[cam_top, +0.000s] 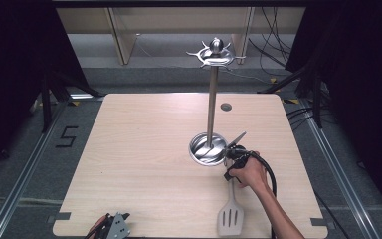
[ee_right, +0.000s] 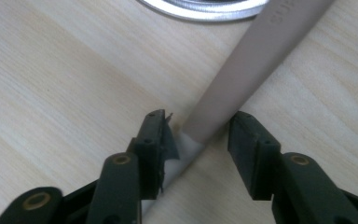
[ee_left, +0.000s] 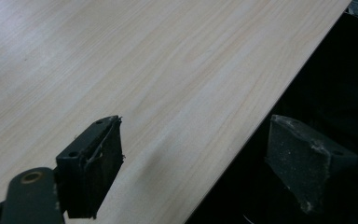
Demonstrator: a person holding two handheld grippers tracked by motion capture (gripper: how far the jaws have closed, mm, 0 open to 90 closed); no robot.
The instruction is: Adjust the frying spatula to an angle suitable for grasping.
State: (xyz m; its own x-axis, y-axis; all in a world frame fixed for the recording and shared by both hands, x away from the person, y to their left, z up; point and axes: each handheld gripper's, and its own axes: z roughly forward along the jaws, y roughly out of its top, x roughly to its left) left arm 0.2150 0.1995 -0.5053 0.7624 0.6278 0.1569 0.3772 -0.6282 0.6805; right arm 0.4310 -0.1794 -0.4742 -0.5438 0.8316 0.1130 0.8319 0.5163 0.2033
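From above, the right tongs meet the handle of a spatula lying flat on the counter, beside the stand. The left tongs hang spread over the counter's edge. The right gripper view shows the jaws straddling the handle, one pad touching, not yet pinching.

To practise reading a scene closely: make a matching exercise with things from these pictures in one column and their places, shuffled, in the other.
1. spatula
2. stand
3. left gripper
4. round hole

A. at the table's near left edge
B. flat on the table, handle between the right gripper jaws
C. in the tabletop behind the stand
D. upright, mid-table

Pairs: 1-B, 2-D, 3-A, 4-C
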